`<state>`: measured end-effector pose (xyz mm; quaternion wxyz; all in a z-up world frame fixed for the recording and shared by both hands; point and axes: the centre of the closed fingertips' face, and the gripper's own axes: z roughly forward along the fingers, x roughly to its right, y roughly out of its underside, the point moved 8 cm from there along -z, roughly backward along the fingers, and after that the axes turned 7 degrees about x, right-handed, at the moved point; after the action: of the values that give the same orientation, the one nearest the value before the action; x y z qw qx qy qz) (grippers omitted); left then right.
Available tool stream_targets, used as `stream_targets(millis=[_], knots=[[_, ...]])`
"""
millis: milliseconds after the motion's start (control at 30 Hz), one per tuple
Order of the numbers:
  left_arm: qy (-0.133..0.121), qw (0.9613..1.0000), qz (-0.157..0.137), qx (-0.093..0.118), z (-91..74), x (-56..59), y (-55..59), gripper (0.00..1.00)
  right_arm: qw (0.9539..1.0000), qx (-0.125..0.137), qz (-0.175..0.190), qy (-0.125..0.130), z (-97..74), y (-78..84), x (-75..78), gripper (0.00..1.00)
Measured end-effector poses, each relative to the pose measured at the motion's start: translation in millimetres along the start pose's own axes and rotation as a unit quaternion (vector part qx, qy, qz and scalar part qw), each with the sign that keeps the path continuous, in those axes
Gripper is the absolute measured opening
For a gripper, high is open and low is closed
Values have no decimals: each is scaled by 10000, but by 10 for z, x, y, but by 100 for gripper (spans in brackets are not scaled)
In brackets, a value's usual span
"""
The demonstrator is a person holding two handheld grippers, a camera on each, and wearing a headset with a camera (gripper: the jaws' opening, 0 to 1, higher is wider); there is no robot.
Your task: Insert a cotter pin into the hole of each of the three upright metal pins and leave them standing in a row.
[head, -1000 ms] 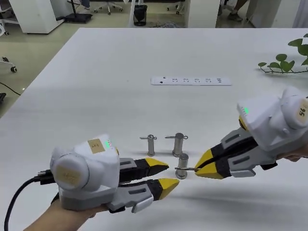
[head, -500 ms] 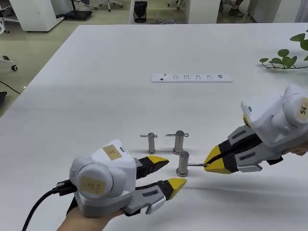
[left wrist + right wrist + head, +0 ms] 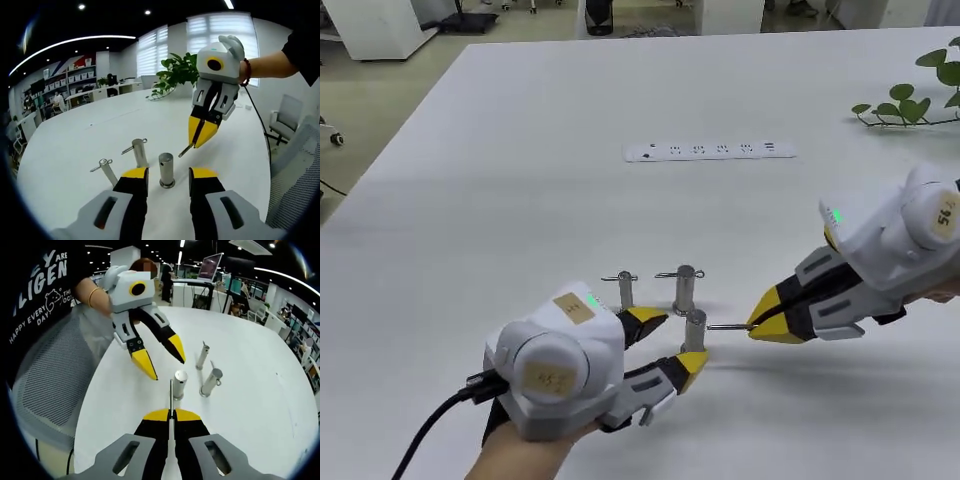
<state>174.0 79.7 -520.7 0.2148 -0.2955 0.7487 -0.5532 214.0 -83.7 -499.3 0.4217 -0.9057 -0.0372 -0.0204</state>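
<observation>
Right gripper (image 3: pixel 171 414) pinches cotter pin (image 3: pixel 171 395) beside metal pin (image 3: pixel 180 383)

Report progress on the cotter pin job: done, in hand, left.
Done: rear-left pin and rear-right pin already have theirs through. In hand: right gripper pinches the third cotter pin, tip at the front pin; left gripper has jaws open either side of that pin. Left: push it through, release.

The upright pins (image 3: pixel 695 330) and cotter pin (image 3: pixel 725 326) are smooth bright metal, the table (image 3: pixel 520 180) matt white, the left gripper (image 3: pixel 675 340) and right gripper (image 3: pixel 758 322) glossy plastic.
</observation>
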Motion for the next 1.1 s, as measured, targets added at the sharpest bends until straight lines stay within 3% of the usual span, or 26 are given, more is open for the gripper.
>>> stream_targets(millis=[700, 1100], knots=[[19, 9996, -131, -250, 281, -48, 98, 21, 10000, 15, -41, 81, 57, 65, 116, 0], [105, 9991, -186, -368, 326, -19, 152, 15, 9999, 29, -121, 39, 73, 31, 115, 0]])
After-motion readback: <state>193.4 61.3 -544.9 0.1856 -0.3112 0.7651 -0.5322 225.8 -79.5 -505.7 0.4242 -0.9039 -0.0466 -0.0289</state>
